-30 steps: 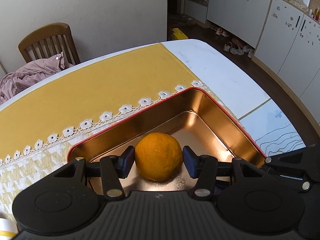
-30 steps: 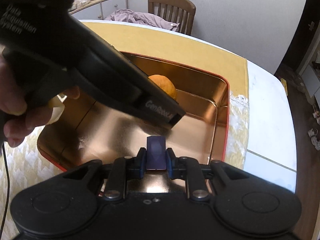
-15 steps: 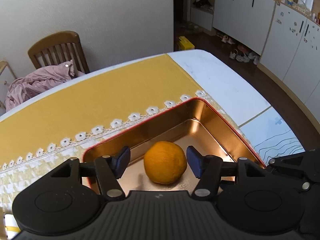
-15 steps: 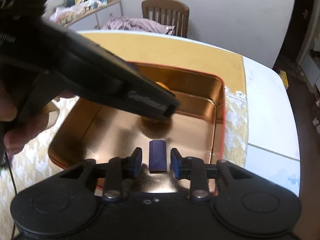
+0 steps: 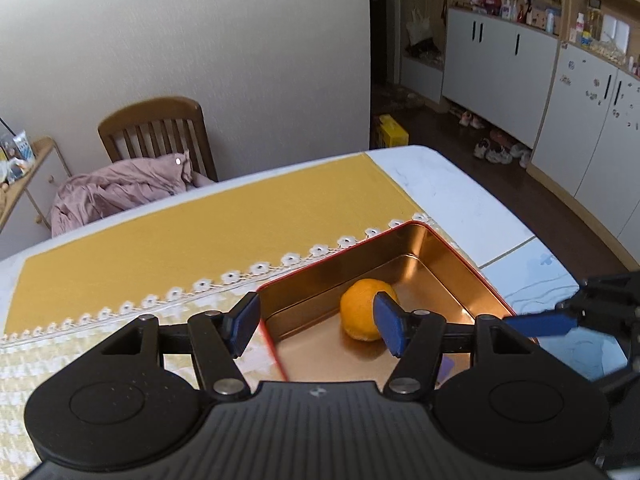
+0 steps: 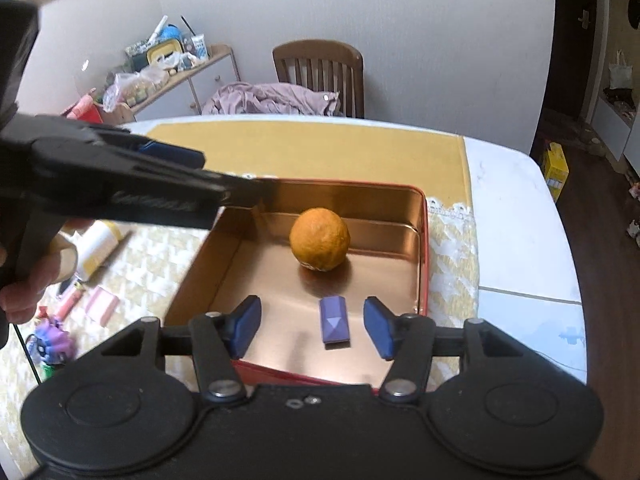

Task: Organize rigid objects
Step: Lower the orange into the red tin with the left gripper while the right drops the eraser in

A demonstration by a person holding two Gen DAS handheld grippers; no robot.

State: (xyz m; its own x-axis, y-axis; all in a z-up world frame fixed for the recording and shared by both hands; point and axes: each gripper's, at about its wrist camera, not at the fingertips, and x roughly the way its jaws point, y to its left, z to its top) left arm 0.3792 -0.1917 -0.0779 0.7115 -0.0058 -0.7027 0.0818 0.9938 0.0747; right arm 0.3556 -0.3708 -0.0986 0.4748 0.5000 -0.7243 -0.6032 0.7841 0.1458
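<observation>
Orange sits loose on the copper floor of the tin, toward the far wall, and the purple block lies nearer the front, well apart from it! Right gripper hangs over that block with jaws that have just been opening; the block lies between the pads but clear of both, so it looks let go on purpose, dropped flat where it can't roll. Left gripper is parted too, gripping nothing, and its right pad only overlaps the orange in its own view rather than pressing it. Two items are in the tin, then. Out on the cloth to the left wait more bits: a pink bar, a small purple toy, a white-and-yellow tube. My read is both hands are free so they can go for those next.
</observation>
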